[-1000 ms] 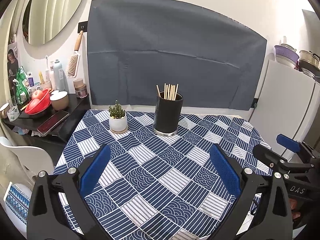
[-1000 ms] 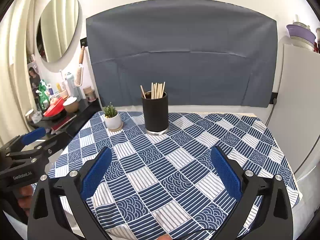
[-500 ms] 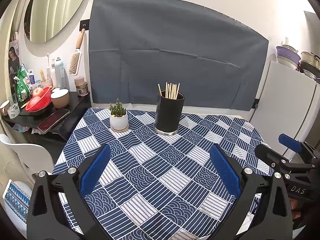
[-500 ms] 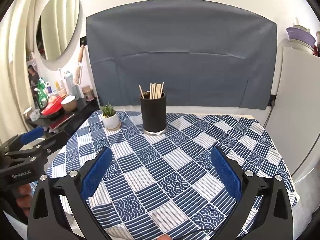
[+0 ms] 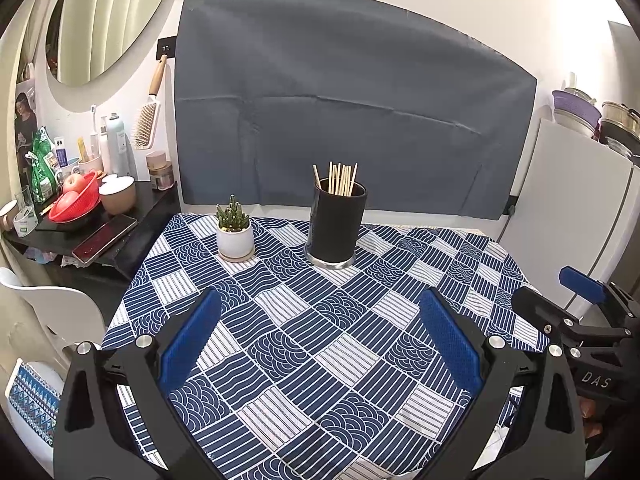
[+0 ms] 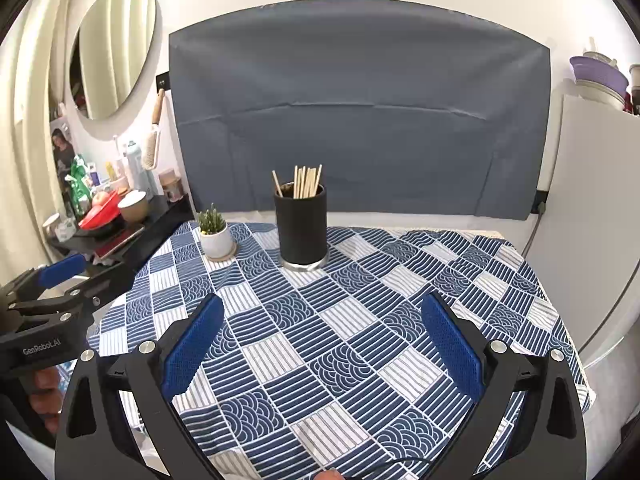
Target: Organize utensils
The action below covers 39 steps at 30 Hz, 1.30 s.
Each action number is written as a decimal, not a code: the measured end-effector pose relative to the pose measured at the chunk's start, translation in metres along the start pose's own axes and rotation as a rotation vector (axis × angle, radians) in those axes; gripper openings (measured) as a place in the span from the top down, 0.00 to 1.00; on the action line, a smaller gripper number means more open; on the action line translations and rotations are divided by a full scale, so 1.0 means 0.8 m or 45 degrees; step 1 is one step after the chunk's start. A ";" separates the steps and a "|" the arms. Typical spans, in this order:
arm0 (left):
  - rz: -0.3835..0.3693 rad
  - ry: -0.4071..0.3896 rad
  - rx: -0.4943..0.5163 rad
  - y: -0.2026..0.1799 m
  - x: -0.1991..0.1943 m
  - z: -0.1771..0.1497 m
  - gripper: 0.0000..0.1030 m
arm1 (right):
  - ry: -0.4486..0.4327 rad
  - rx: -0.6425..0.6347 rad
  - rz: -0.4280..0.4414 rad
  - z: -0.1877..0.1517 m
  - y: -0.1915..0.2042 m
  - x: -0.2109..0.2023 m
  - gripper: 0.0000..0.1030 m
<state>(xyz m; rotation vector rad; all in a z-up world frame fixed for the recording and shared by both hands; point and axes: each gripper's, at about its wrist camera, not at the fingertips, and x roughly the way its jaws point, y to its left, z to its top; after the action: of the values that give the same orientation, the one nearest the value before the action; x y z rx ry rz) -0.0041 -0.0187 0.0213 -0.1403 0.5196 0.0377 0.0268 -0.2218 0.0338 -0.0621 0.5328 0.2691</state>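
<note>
I hold my left claw [image 5: 320, 344] and right claw [image 6: 322, 346] released and empty above the near counter [image 6: 360, 320], clear of one black holder [image 6: 301, 228] where roughly ten chopsticks [image 6: 306, 182] stand upright, just beside one potted cactus [image 6: 215, 234].

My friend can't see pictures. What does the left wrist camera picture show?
A black cup full of wooden chopsticks stands on a blue and white patterned tablecloth, with a small potted cactus to its left. The left gripper hangs near the camera, jaws wide open and holding nothing; the right gripper pokes in at the right edge.
</note>
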 end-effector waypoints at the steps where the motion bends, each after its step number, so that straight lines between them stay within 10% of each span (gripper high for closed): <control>1: -0.001 0.002 -0.001 0.000 0.000 0.000 0.06 | -0.001 0.000 -0.001 0.000 0.000 0.000 0.08; 39: -0.032 0.011 0.002 0.001 0.003 -0.002 0.06 | -0.010 -0.009 -0.028 0.000 0.006 -0.002 0.08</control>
<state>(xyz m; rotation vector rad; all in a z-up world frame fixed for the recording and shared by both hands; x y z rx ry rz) -0.0028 -0.0184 0.0188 -0.1453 0.5264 0.0122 0.0239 -0.2174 0.0348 -0.0740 0.5229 0.2498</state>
